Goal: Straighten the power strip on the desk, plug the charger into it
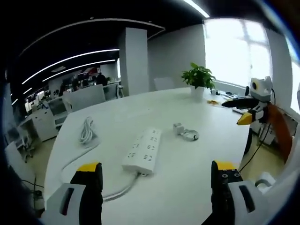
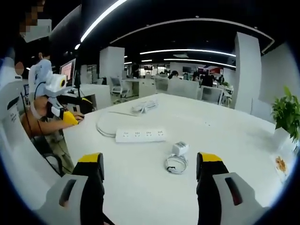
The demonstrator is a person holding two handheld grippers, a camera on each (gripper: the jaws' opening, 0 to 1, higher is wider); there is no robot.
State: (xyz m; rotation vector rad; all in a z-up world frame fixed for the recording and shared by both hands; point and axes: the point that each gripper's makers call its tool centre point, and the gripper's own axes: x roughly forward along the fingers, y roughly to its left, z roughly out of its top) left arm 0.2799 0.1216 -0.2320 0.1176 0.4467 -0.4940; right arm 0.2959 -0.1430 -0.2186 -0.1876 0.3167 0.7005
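A white power strip (image 1: 144, 151) lies askew on the white desk (image 1: 187, 183), its cord (image 1: 86, 132) looping off to a coiled bundle at the left. A small white charger (image 1: 178, 128) with a coiled cable (image 1: 191, 135) rests just right of the strip. My left gripper (image 1: 157, 176) hovers open above the desk's near side, nothing between its jaws. In the right gripper view the power strip (image 2: 140, 135) lies crosswise, the charger (image 2: 180, 148) and its cable (image 2: 176, 164) nearer. My right gripper (image 2: 150, 168) is open and empty. Each gripper appears in the other's view: right gripper (image 1: 248, 112), left gripper (image 2: 68, 115).
A potted plant (image 1: 198, 78) stands at the desk's far edge, also seen as the plant (image 2: 286, 112). Office chairs (image 2: 183, 86) and other desks lie beyond. A person (image 2: 40, 70) sits at the left. Bare desk surface surrounds the strip and charger.
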